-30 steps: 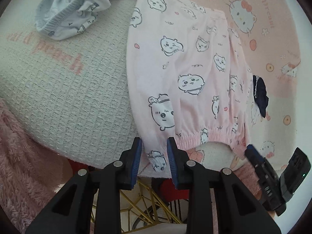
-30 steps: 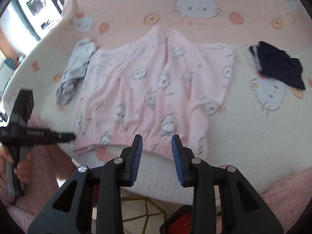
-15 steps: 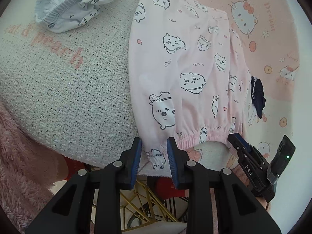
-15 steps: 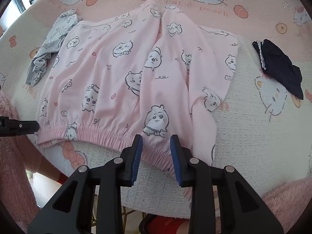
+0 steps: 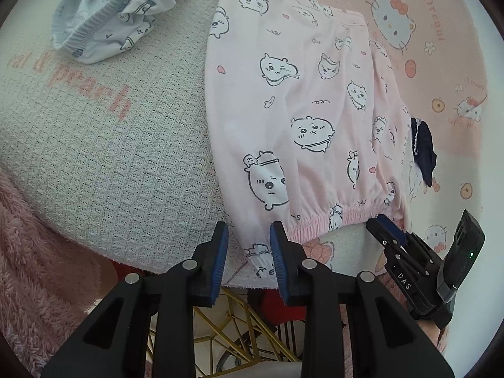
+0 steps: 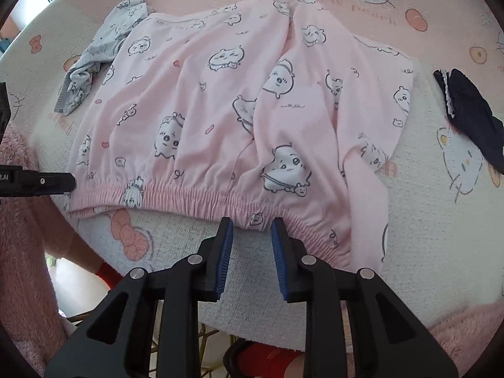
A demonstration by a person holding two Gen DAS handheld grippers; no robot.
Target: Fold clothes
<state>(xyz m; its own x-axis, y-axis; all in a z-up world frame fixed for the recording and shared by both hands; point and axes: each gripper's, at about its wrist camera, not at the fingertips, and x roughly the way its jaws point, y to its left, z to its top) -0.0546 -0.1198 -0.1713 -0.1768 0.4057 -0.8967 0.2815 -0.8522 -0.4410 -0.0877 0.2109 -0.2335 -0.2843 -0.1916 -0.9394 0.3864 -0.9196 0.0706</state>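
Note:
A pink top printed with cartoon faces [image 5: 302,119] lies flat on the Hello Kitty blanket, its elastic hem toward me; it also shows in the right wrist view [image 6: 220,119]. My left gripper [image 5: 249,245] is open, its fingers either side of the hem's left corner at the table edge. My right gripper [image 6: 252,239] is open, its fingertips at the elastic hem near the middle right. The right gripper also shows in the left wrist view [image 5: 387,230], and the left gripper shows in the right wrist view [image 6: 63,182].
A crumpled pale blue garment [image 5: 119,22] lies at the far left, also in the right wrist view [image 6: 94,63]. A dark navy garment [image 6: 469,113] lies at the right. The blanket-covered table [image 5: 94,157] ends just before my grippers. A gold wire frame [image 5: 239,340] stands below.
Both grippers have moved in toward the pink top's hem. The right gripper came much closer to the garment. Both stayed open.

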